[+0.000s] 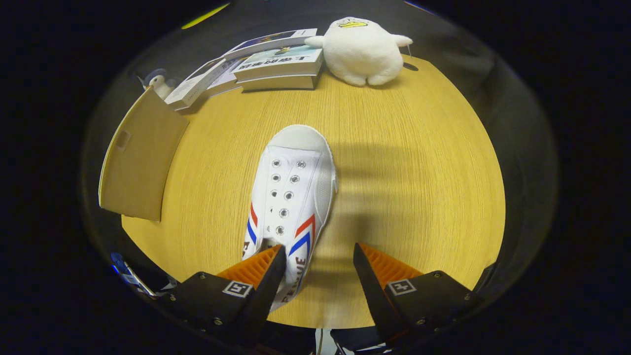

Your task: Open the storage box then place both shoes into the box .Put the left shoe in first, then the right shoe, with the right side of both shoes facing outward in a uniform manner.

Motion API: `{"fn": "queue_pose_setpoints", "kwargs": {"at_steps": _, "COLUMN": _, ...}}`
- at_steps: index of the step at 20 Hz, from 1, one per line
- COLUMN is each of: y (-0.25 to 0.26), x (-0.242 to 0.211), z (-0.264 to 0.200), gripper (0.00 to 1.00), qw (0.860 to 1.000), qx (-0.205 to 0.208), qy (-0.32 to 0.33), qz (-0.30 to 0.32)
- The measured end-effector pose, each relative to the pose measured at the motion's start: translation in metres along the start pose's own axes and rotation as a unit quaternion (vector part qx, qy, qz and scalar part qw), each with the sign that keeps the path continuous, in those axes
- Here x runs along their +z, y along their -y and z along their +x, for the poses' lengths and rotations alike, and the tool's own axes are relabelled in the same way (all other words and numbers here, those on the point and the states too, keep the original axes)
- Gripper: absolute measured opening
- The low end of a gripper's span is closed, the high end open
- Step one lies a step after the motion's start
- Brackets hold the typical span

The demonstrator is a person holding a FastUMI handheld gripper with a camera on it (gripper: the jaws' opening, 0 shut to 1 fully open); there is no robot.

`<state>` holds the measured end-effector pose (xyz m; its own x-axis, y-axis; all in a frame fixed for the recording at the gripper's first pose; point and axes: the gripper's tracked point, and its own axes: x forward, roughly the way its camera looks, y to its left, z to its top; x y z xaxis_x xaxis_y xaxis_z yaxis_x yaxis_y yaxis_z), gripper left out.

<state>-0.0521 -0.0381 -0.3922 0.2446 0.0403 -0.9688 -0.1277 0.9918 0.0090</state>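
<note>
We see white shoe [291, 197] mid table [419, 197], toe toward far edge. Our gripper [319, 259] wide open, holds nothing; left finger over shoe heel. Box flap [138, 162] at left edge.

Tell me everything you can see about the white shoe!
The white shoe looks like canvas with a rubbery rounded toe, silver eyelets with no laces, and red and blue chevron stripes on both sides. It lies upright on the wooden table, toe pointing away toward the books. Its heel end sits between the open gripper fingers, the left finger inside its opening.
</note>
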Motion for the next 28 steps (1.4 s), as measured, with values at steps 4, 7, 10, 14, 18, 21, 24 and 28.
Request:
{"fn": "queue_pose_setpoints", "kwargs": {"at_steps": 4, "y": -0.015, "x": -0.001, "z": 0.012, "gripper": 0.63, "qw": 0.998, "qx": 0.058, "qy": -0.020, "qz": -0.008}}
{"fn": "queue_pose_setpoints", "kwargs": {"at_steps": 7, "y": -0.012, "x": 0.000, "z": 0.012, "gripper": 0.31, "qw": 0.998, "qx": 0.063, "qy": -0.016, "qz": -0.017}}
{"fn": "queue_pose_setpoints", "kwargs": {"at_steps": 10, "y": -0.009, "x": -0.001, "z": 0.008, "gripper": 0.01, "qw": 0.997, "qx": 0.065, "qy": -0.012, "qz": 0.047}}
{"fn": "queue_pose_setpoints", "kwargs": {"at_steps": 14, "y": -0.018, "x": -0.005, "z": -0.001, "gripper": 0.01, "qw": 0.993, "qx": 0.095, "qy": -0.015, "qz": 0.075}}
{"fn": "queue_pose_setpoints", "kwargs": {"at_steps": 18, "y": -0.034, "x": -0.008, "z": -0.030, "gripper": 0.01, "qw": 0.990, "qx": 0.113, "qy": -0.007, "qz": 0.085}}
{"fn": "queue_pose_setpoints", "kwargs": {"at_steps": 21, "y": -0.041, "x": 0.002, "z": -0.050, "gripper": 0.01, "qw": 0.992, "qx": 0.101, "qy": 0.003, "qz": 0.070}}
{"fn": "queue_pose_setpoints", "kwargs": {"at_steps": 24, "y": -0.052, "x": 0.013, "z": -0.074, "gripper": 0.01, "qw": 0.993, "qx": 0.100, "qy": 0.011, "qz": 0.066}}
{"fn": "queue_pose_setpoints", "kwargs": {"at_steps": 28, "y": -0.078, "x": 0.030, "z": -0.107, "gripper": 0.01, "qw": 0.989, "qx": 0.125, "qy": 0.022, "qz": 0.073}}
